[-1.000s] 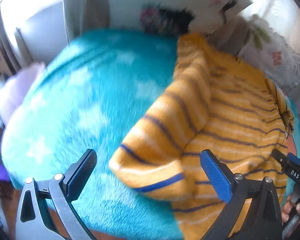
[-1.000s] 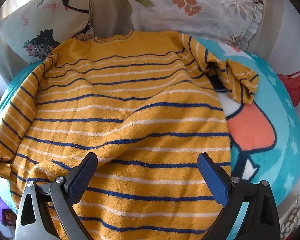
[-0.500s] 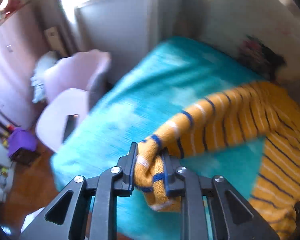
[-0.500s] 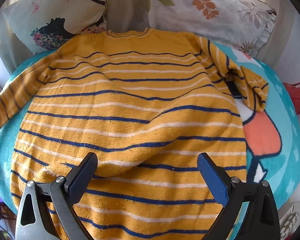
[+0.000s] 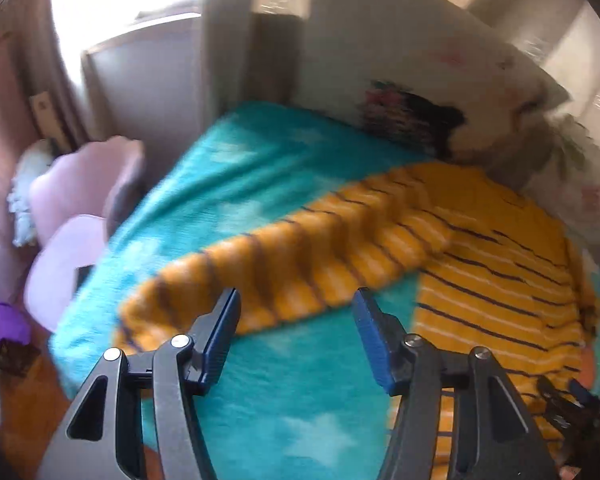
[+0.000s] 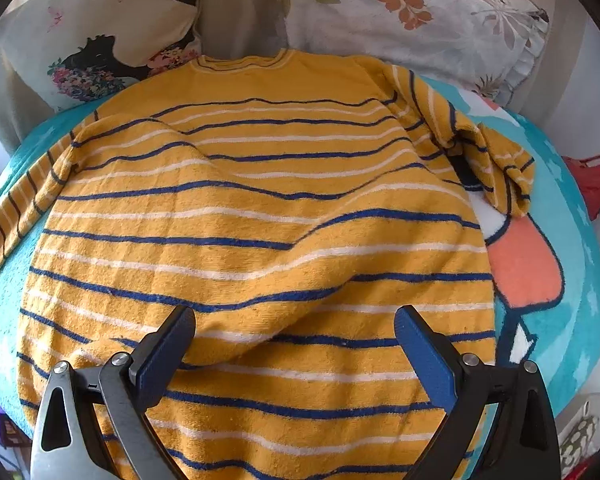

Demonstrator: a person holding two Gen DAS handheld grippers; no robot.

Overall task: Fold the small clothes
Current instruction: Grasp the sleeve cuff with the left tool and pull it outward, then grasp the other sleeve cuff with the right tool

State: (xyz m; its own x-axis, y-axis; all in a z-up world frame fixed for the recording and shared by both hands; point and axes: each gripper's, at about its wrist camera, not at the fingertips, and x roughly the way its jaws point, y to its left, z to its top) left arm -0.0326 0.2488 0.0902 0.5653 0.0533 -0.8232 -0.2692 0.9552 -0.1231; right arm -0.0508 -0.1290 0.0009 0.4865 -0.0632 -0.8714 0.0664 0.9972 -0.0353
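Both the left tool [image 5: 296, 336] and right tool [image 6: 294, 344] are held open, empty, above the striped sweater [image 6: 260, 220], whose sleeve [image 5: 300, 256] is stretched toward 9 o'clock.

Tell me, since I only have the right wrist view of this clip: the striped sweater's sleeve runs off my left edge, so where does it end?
Observer: The left sleeve lies stretched out flat across the teal blanket, with its cuff near the blanket's edge.
Operator: Is the left tool holding that cuff?
Observer: No. The left tool is open, with only blanket showing between its fingers; the cuff lies just beyond its left finger.
Operator: Anything past that edge of the bed?
Observer: A pale pink chair stands on the floor beside it.
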